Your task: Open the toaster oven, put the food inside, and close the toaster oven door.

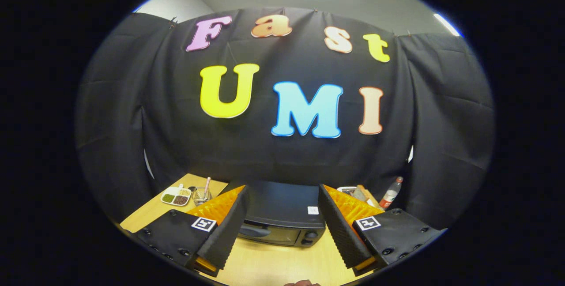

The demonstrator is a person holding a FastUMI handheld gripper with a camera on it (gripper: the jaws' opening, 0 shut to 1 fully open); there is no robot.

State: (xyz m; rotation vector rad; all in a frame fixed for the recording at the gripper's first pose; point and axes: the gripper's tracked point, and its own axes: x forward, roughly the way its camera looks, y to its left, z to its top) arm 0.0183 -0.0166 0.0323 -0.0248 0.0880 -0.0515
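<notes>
Two fingers of the gripper [282, 228] spread wide above the table [273, 264], holding nothing.

Gripper held high and level, aimed at the booth wall; the toaster oven [282, 215] stands between and just beyond the fingers, door shut. A divided dish [175, 197] and wire cup [201, 195] lie beyond the left finger, a bottle [391, 192] beyond the right.

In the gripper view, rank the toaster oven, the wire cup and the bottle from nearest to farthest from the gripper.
1. Toaster oven: just ahead, seen between the open jaws of the gripper.
2. Wire cup and bottle: farther back, cup on the left, bottle on the right; too close to call.
</notes>
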